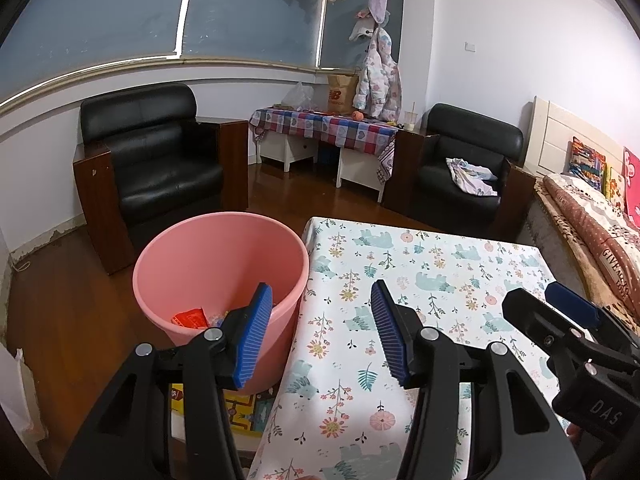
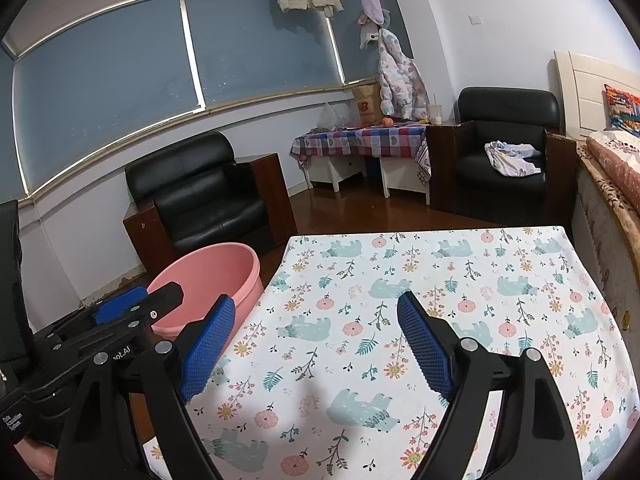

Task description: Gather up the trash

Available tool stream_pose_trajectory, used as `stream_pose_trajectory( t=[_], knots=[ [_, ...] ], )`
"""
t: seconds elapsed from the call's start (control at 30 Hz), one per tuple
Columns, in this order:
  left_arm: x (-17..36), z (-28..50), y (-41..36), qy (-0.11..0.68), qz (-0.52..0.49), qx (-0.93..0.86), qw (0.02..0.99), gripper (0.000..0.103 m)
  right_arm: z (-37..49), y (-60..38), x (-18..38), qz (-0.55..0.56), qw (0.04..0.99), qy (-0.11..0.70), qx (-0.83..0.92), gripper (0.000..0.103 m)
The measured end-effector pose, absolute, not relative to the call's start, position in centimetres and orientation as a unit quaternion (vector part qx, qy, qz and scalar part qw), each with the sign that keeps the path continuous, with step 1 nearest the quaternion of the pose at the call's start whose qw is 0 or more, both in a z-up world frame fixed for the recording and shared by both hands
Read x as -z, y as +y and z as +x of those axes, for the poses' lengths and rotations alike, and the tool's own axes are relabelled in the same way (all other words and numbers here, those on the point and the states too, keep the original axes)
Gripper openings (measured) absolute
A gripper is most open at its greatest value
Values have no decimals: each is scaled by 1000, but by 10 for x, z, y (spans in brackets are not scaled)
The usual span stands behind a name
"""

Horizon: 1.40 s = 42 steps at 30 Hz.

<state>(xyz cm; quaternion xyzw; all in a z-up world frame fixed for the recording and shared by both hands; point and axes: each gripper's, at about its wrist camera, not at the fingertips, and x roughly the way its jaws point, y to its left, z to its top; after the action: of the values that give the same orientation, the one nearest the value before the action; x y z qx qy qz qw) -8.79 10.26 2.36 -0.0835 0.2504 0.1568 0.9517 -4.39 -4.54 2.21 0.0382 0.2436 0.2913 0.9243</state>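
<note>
Both claws hang spread apart and hold nothing, left claw [image 1: 320, 336] over the worktop [image 1: 432, 264] edge beside the pink bucket [image 1: 208, 264] on the floor, red wrapper trash [image 1: 191, 317] inside it, right claw [image 2: 316, 348] above the floral-and-bear tablecloth [image 2: 440, 280].

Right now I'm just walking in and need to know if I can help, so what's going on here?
A person is collecting trash with two handheld tongs. Both the left tongs and the right tongs are open and hold nothing, hanging over the near edge of the floral-cloth table. The pink bin stands on the floor against the table's left side, with an orange wrapper and other bits already inside. No trash shows on the visible tabletop.
</note>
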Motion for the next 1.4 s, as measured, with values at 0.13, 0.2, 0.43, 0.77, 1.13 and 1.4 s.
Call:
stream_pose_trajectory(
  t=[0.13,0.2,0.43,0.77,1.13,1.4],
  knots=[
    [-23,-88,103,251,-83,-155,952,52,-44,-46,-22,38,924,244,-292,82],
    [-21,-89,104,251,-83,-155,952,52,-44,-46,-22,38,924,244,-292,82],
    [-21,-89,104,252,-83,-155,951,51,-43,-46,-21,39,924,245,-291,82],
    [-19,-91,104,255,-82,-153,951,51,-45,-49,-12,43,925,245,-288,82],
    [-20,-91,99,258,-84,-140,952,51,-44,-51,-12,45,925,245,-286,82],
    [-18,-90,92,257,-74,-140,953,51,-42,-52,-12,46,925,247,-285,82]
  ],
)
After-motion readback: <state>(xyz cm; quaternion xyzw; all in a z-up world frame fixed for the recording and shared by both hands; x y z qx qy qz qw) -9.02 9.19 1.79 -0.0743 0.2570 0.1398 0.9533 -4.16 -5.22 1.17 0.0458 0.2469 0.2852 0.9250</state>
